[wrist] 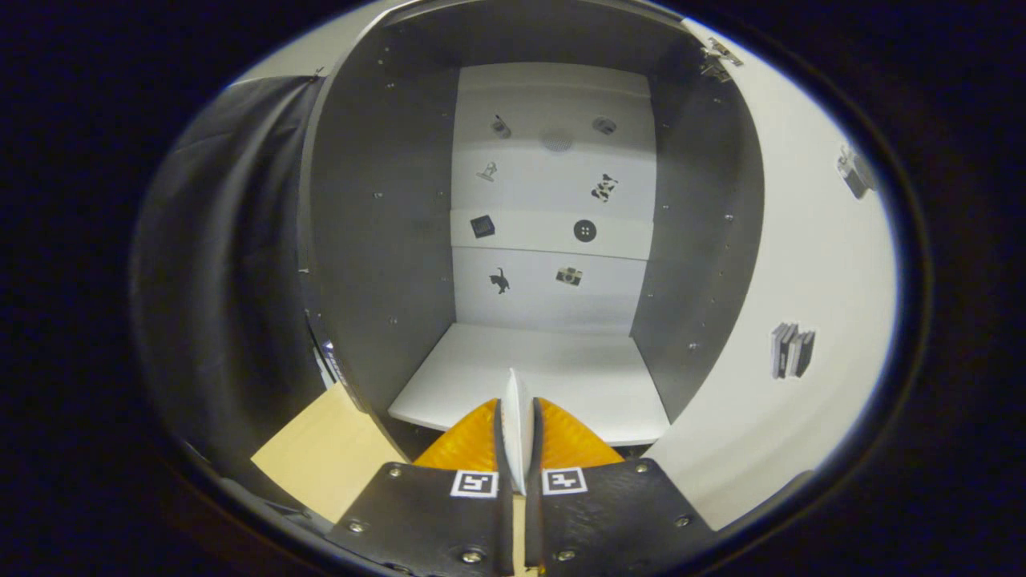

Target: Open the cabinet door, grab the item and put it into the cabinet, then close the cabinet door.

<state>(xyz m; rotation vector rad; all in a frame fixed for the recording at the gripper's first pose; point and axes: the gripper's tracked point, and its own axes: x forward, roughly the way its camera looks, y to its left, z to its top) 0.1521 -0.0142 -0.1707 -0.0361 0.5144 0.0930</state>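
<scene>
Gripper: the gripper (518, 437) is held up in front of the open cabinet, its two fingers (469, 445) pressed close together.
What it holds: a thin white item (517, 425) stands on its edge between the fingers, and both fingers pinch it from the sides. I cannot tell what the item is.
Where the item is: it is just at the front lip of the bottom shelf, with its top tip poking over the shelf.
Cabinet: the cabinet (377, 240) has dark grey side walls and a white back wall.
Door: the cabinet door (801, 264) is white and is swung wide open on the right side. A small metal hinge (721, 58) sits at its top corner.
Bottom shelf: the shelf (561, 377) is white and flat.
Back wall: little stickers (569, 276) are stuck there, like a cat, a camera, a button and a dark square.
Door pictures: a sticker of books (792, 350) is on the inside of the door.
Table: a bit of light wooden table (321, 457) shows below the cabinet, left of the fingers.
Wall: black cloth (224, 264) hangs to the left of the cabinet.
</scene>
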